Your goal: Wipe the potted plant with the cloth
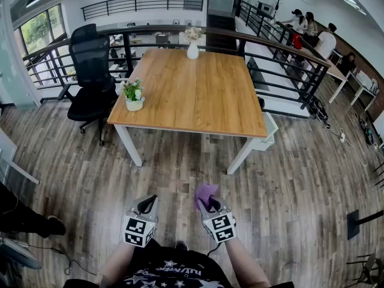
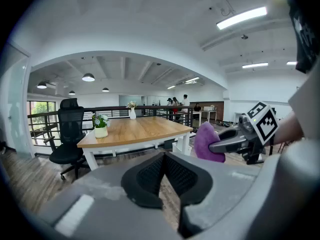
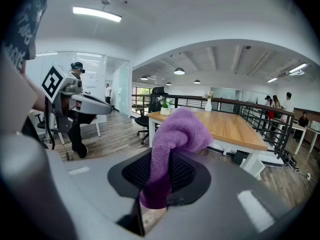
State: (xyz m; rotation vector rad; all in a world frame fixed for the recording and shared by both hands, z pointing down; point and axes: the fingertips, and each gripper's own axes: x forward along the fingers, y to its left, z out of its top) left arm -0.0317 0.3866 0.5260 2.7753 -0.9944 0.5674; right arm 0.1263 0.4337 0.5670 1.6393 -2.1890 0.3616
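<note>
Nearest, at waist height, the right gripper [image 1: 210,204] has its jaws clamped on a purple cloth [image 1: 204,194]. A thick fold stands up past the jaw tips and a short tail hangs below. The left gripper [image 1: 148,204] is beside it, jaws fully closed on nothing.

The potted plant [image 1: 133,95] is well apart from both, ahead and off to the left. It stands upright in a small white pot at the near left corner of the wooden surface [image 1: 198,89], close to the front and left edges. The left gripper is on the plant's side, but the cloth is in the right one, so the cloth will probably have to travel forward and across to the left.

Bare wooden floor [image 1: 180,173] lies open between the grippers and the surface, with nothing in the path. A white table leg stands under the plant's corner. A black office chair [image 1: 90,77] is just beside that left edge, leaving less room on that side than at the front. The white vase [image 1: 192,47] at the far edge is well clear of the plant.
</note>
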